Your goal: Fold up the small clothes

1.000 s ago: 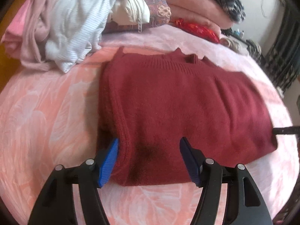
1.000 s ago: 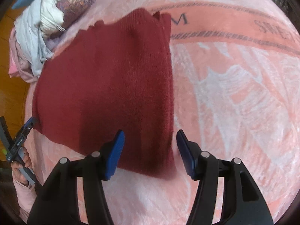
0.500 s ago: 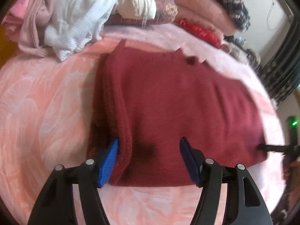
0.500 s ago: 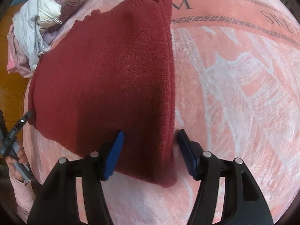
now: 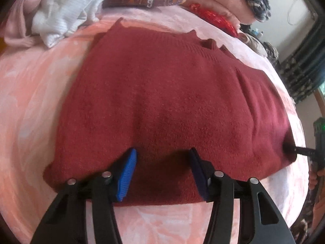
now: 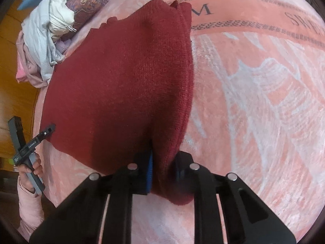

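Note:
A dark red knitted sweater [image 5: 172, 101] lies partly folded on a pink bed blanket [image 5: 30, 105]. My left gripper [image 5: 162, 158] is open, its blue pads [image 5: 127, 174] straddling the near hem with fabric between them. In the right wrist view the sweater [image 6: 121, 85] spreads to the upper left. My right gripper [image 6: 162, 162] is shut on the sweater's thick right edge near its bottom corner. The left gripper [image 6: 47, 131] shows at the sweater's far left corner, held by a hand.
A heap of white, pink and patterned clothes [image 5: 61, 10] lies at the bed's far left; it also shows in the right wrist view [image 6: 50, 36]. Folded pink and plaid blankets [image 5: 233, 0] sit behind. The blanket [image 6: 264, 101] spreads to the right. Wooden floor [image 6: 14, 81] lies left.
My right gripper has closed on the sweater's right edge. My left gripper has pushed forward over the near hem, so the fabric now sits between its open pads.

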